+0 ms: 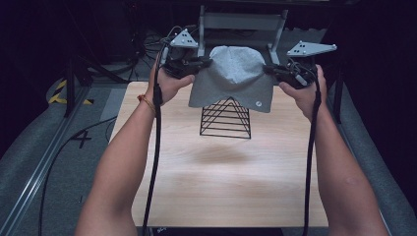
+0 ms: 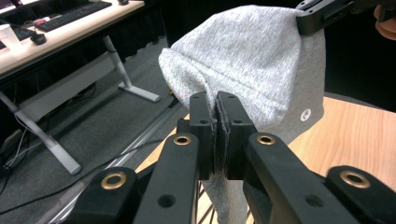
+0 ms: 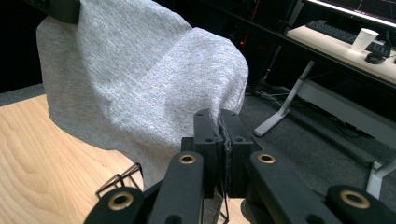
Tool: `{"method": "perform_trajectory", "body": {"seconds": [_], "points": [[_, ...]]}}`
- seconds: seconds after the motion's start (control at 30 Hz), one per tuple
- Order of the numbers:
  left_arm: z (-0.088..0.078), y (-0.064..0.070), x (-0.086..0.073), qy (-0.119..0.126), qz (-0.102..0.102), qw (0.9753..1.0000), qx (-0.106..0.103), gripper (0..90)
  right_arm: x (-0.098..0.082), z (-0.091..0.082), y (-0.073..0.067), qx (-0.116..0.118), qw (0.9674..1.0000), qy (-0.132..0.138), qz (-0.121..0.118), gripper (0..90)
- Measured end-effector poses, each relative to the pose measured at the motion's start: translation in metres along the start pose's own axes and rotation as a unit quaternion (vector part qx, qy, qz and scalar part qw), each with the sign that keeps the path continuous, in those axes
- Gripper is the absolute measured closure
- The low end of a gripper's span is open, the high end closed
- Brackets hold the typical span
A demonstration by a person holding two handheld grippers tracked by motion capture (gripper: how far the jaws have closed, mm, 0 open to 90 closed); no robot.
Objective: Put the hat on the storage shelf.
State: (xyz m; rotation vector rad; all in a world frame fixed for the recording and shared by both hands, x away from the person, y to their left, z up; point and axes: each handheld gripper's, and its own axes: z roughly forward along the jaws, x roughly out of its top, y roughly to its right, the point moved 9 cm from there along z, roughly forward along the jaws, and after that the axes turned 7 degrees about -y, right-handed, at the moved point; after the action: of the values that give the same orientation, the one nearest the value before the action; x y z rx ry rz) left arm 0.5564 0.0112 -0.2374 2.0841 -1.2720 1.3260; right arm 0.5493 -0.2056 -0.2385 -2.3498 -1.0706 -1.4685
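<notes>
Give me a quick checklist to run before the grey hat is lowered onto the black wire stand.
1. Left gripper clamped on the grey hat: ok.
2. Right gripper clamped on the hat's opposite edge: ok.
3. Hat spread between both grippers: ok.
4. Hat over the wire stand: ok; its hem overlaps the stand's tip.
5. Stand upright on the table: ok.
6. Stand's tip inside the hat's opening: cannot tell.
</notes>
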Motion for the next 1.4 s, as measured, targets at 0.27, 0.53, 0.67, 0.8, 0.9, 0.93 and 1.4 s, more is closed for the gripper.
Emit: {"method": "perform_trajectory", "body": {"seconds": [0.27, 0.53, 0.67, 0.8, 0.9, 0.93, 1.4], "points": [[-0.006, 0.011, -0.006, 0.007, 0.001, 0.9999, -0.016, 85.6, -0.004, -0.005, -0.007, 0.006, 1.0000, 0.001, -0.007, 86.7], [0.005, 0.013, -0.026, -0.011, -0.001, 0.9998, -0.016, 85.5, -0.016, -0.003, -0.014, 0.010, 0.9999, -0.005, -0.013, 86.7], [0.007, 0.011, -0.029, -0.007, -0.010, 0.9998, -0.017, 85.5, -0.022, 0.001, -0.013, 0.009, 0.9999, -0.005, -0.009, 86.6], [-0.006, 0.011, -0.016, 0.011, -0.008, 0.9996, -0.024, 85.5, -0.017, -0.006, -0.009, 0.009, 0.9999, 0.003, -0.004, 86.6], [-0.011, 0.016, -0.012, 0.016, -0.002, 0.9994, -0.031, 85.5, -0.014, -0.013, -0.008, 0.010, 0.9999, 0.009, -0.005, 86.6], [-0.012, 0.018, -0.011, 0.017, -0.001, 0.9993, -0.032, 85.5, -0.013, -0.015, -0.008, 0.010, 0.9999, 0.011, -0.007, 86.6], [-0.013, 0.029, -0.028, 0.010, -0.003, 0.9987, -0.049, 85.5, -0.025, -0.016, -0.016, 0.016, 0.9998, -0.001, -0.013, 86.5]]}}
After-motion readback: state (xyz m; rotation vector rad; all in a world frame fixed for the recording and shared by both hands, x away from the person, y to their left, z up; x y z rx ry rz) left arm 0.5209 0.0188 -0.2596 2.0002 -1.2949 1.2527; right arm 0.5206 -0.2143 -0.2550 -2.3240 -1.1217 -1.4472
